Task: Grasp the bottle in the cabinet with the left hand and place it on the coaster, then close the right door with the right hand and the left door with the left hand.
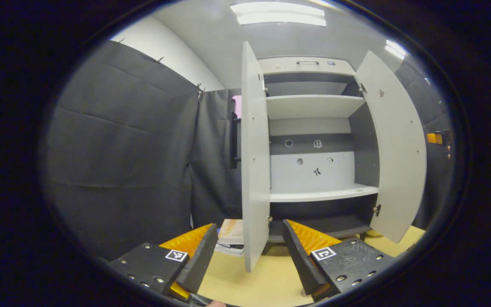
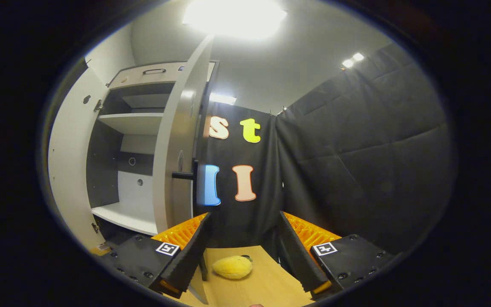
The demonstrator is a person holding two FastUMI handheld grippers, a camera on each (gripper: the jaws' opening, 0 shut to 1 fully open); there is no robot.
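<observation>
While doors: both pale grey cabinet doors (image 1: 255,162) stood open ahead of the jaws, awaiting closing.
Left gripper (image 1: 249,251): jaws released, empty.
Right gripper (image 2: 243,245): jaws released, empty.

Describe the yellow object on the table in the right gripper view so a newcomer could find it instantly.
Start at the open grey cabinet and follow its right door down to the wooden table. There, between the right gripper fingers, lies a lemon-like yellow object. It is the rounded item on that bare wood.
</observation>
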